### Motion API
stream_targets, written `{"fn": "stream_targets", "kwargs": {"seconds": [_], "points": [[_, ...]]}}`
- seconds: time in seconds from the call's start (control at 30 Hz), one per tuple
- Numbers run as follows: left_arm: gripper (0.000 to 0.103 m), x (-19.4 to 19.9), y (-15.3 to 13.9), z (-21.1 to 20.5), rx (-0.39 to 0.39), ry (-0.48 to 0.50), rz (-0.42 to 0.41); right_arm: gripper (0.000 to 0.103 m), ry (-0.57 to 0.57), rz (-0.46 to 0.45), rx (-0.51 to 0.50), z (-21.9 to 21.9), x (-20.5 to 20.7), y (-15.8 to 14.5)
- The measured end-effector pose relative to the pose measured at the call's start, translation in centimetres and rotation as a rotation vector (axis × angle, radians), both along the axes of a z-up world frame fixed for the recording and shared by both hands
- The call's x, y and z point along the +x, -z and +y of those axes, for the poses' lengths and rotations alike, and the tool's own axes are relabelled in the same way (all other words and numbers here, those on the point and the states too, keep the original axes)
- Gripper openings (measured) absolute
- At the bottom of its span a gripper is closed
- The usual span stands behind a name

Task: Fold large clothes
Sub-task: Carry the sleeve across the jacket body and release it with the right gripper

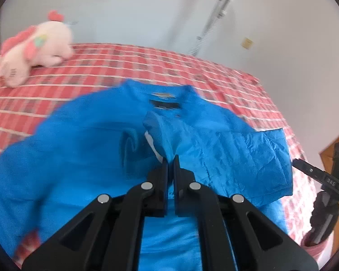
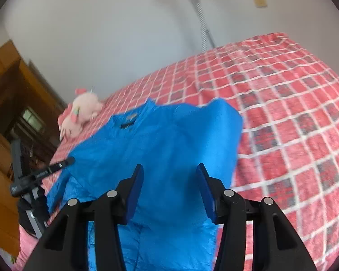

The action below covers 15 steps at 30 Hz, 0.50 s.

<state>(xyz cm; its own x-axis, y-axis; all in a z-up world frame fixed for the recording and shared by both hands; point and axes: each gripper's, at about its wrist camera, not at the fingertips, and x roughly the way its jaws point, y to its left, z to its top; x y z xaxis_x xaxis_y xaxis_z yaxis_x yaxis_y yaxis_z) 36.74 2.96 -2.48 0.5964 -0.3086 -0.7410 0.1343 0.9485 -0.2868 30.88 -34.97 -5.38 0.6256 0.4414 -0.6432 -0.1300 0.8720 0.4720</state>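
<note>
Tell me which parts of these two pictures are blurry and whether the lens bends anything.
Left wrist view: the plush toy and the blue jacket smear with motion blur, and the left gripper stays sharp. Right wrist view: mild blur, and the fisheye curves the checked bedspread and darkens the corners.

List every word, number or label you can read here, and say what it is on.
Neck label of the blue jacket: dark patch, too blurred to read.
Right tool, seen from the left camera: pale characters on its black body, too blurred to read.
Left tool, seen from the right camera: pale lettering, too blurred to read.
Nothing else bears text.
</note>
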Motion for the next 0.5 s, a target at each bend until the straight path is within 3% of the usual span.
{"fn": "stream_targets", "kwargs": {"seconds": [0.17, 0.33, 0.5], "points": [[0.002, 0.8, 1.6, 3.5, 0.028, -0.061, 0.041, 0.049, -0.078, 0.077, -0.076, 4.3, 2.9, 1.5], [0.004, 1.3, 4.6, 5.1, 0.071, -0.074, 0.077, 0.048, -0.079, 0.162, -0.16, 6.7, 4.7, 4.5], [0.012, 1.5, 7.4, 5.8, 0.075, -0.059, 0.139, 0.048, -0.08, 0.198, -0.203, 7.5, 4.9, 6.9]]}}
